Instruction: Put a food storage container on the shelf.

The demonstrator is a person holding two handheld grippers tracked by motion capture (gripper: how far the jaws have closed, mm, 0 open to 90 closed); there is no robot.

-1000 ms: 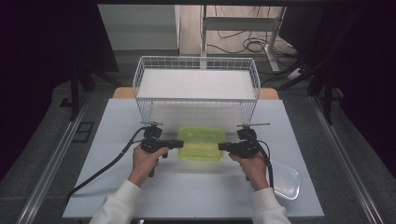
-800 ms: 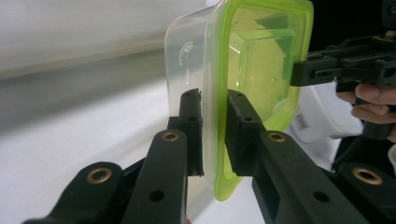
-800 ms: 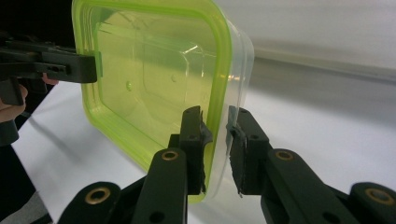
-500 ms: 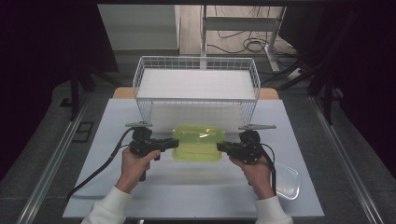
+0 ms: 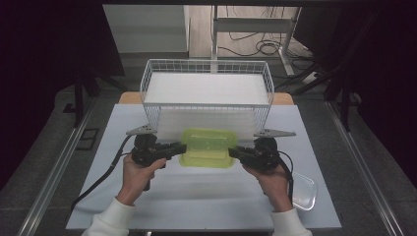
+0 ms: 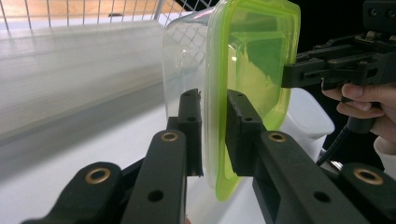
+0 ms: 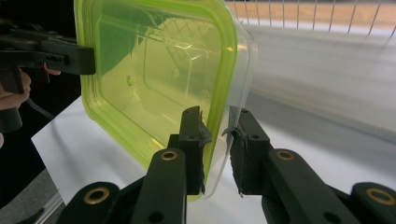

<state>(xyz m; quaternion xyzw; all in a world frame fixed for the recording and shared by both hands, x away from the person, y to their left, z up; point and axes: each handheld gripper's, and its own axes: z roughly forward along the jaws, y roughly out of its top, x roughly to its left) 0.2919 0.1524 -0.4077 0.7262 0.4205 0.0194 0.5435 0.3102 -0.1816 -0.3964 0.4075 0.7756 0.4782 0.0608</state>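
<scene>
on the white worktop (image 5: 206,196) before the wire basket (image 5: 206,86), we have the lidded green container (image 5: 207,147) lifted clear, left gripper (image 5: 178,147) and right gripper (image 5: 235,152) fingers clamped on its opposite rims, with the likely move into the basket not yet made.

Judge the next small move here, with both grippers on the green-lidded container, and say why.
Probably carry it forward and a little higher, over the wire basket's near rim. The left gripper and right gripper clamp opposite rims of the lidded container, which hangs level just before that rim.
</scene>
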